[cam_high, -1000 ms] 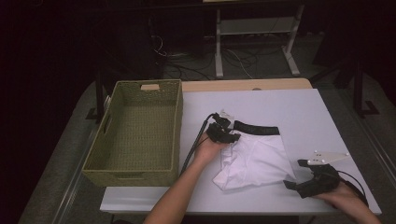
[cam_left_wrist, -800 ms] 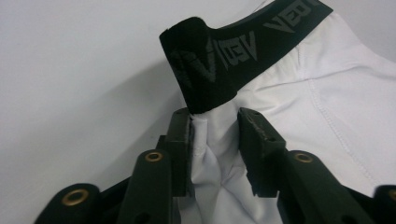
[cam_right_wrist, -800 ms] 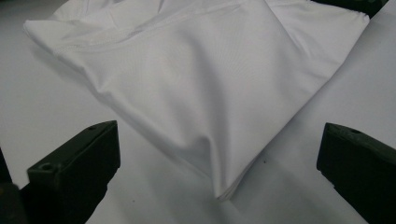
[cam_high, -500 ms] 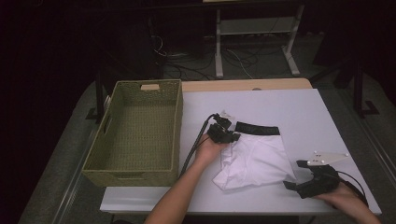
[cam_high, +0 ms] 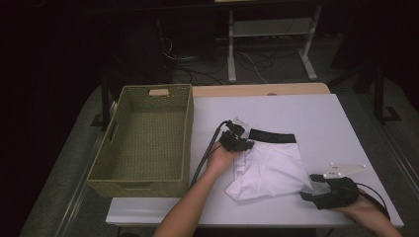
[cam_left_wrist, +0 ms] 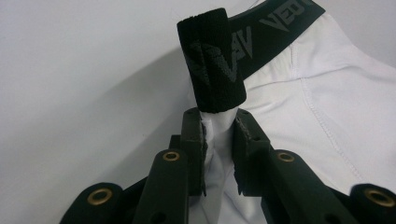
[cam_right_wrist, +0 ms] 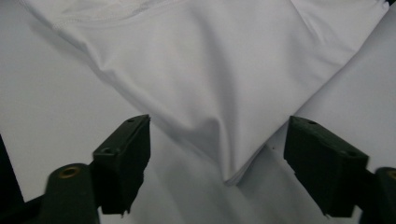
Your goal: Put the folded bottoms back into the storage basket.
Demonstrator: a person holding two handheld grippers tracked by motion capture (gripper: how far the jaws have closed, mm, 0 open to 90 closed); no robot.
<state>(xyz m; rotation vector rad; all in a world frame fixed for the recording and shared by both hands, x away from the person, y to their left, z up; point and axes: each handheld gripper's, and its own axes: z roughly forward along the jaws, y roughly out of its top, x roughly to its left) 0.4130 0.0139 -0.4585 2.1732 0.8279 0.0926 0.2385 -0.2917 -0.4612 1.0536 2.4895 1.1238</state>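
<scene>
White underpants [cam_high: 271, 168] with a black waistband [cam_high: 272, 137] lie on the white table [cam_high: 316, 118]. My left gripper [cam_high: 240, 143] is shut on the waistband's left end; in the left gripper view [cam_left_wrist: 218, 133] the black band [cam_left_wrist: 212, 60] curls up above the pinched white cloth [cam_left_wrist: 217, 154]. My right gripper [cam_high: 309, 190] is open near the garment's lower right corner. In the right gripper view [cam_right_wrist: 219, 140] its jaws stand wide apart on either side of that folded corner [cam_right_wrist: 233, 175], not touching it.
A green woven basket [cam_high: 148, 138], empty, stands left of the garment on the table. A desk frame [cam_high: 269, 29] and cables [cam_high: 197, 61] stand on the dark floor beyond the far edge.
</scene>
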